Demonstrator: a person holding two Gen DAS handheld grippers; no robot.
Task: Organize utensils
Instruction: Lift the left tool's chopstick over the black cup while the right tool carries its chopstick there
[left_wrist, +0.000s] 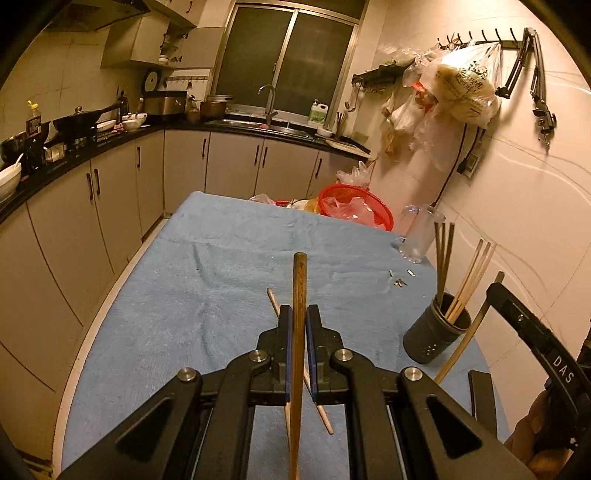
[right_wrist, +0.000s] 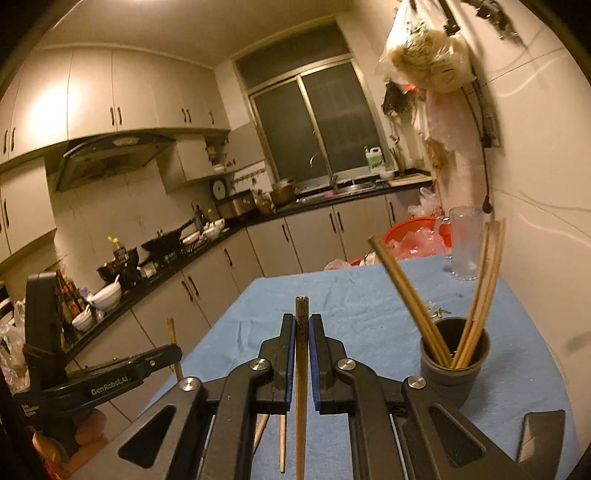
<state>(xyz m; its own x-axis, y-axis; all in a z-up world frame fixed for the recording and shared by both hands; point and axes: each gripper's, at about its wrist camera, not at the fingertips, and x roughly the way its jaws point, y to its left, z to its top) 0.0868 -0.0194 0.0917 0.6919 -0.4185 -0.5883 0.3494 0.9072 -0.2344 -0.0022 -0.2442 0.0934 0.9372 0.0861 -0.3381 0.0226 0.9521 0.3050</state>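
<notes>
We see a wide bare stretch of blue cloth (left_wrist: 229, 258) in the middle and left of the table, free for passage. Along the right edge stand the dark holder (left_wrist: 436, 339) bristling with upright chopsticks (left_wrist: 443, 258), a glass mug (left_wrist: 419, 232) and a red basket (left_wrist: 354, 206) behind it.

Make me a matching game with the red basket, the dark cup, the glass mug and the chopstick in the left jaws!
Things:
1. red basket
2. dark cup
3. glass mug
4. chopstick in the left gripper

States:
A. pinched upright between shut jaws
B. empty and see-through, by the wall
C. full of crumpled plastic bags
D. holding several chopsticks that stand up

Pairs: 1-C, 2-D, 3-B, 4-A
</notes>
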